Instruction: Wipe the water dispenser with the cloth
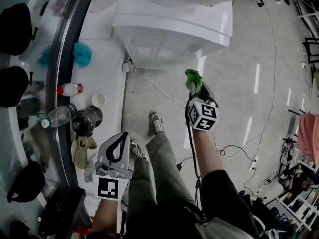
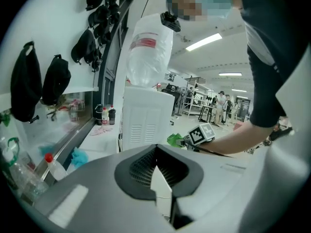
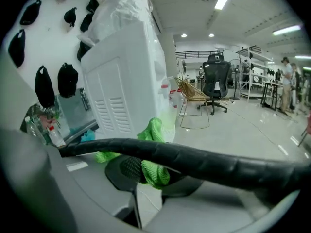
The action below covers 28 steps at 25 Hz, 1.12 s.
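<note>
Right hand-held gripper [image 1: 196, 85] grasps the green cloth [image 1: 191, 75] near the white water dispenser [image 1: 169, 29]; left hand-held gripper [image 1: 123, 136] hangs clenched, empty.

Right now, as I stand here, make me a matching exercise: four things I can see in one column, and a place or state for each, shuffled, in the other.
Column one:
1. cloth
2. dispenser
3. red-capped bottle
4. left tool

Column two:
a. shut, holding nothing
b. lying on the ledge
c. gripped in the right tool
d. standing on the floor

Pairs: 1-c, 2-d, 3-b, 4-a
</note>
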Motion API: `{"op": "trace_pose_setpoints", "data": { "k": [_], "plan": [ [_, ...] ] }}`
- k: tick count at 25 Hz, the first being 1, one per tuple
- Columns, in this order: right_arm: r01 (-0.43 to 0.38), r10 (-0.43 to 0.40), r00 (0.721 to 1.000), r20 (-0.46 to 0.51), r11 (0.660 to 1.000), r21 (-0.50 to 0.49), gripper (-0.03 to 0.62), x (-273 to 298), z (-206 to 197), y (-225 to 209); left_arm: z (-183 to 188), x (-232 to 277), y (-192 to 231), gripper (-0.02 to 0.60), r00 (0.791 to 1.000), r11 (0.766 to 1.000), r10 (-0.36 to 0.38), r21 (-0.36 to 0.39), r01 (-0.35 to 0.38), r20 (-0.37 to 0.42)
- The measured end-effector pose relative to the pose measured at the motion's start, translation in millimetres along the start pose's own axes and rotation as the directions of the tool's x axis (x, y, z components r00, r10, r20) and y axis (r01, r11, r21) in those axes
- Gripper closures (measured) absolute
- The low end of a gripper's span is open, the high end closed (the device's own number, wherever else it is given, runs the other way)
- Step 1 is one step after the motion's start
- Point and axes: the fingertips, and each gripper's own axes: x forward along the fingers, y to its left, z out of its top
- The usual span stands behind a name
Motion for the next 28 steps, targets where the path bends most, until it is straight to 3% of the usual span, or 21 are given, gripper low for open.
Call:
{"op": "trace_pose_setpoints", "data": {
  "k": [9, 18, 28],
  "plan": [
    [-0.079, 0.072, 0.992, 0.103, 0.994, 0.072, 0.503, -102, 42, 41, 33, -20, -24, 0.58, 0.998, 0.996, -0.059, 0.062, 0.057, 0.032],
    [-0.101, 0.106, 0.987, 0.117, 0.994, -0.048, 0.503, -207, 67, 74, 58, -62, -46, 0.58, 0.988, 0.989, -0.108, 0.115, 0.096, 0.107],
    [-0.08, 0.088, 0.989, 0.117, 0.994, -0.073, 0.503, -283, 77, 102, 72, -106, -57, 0.58, 0.976, 0.979, -0.166, 0.142, 0.146, 0.141]
  ]
}}
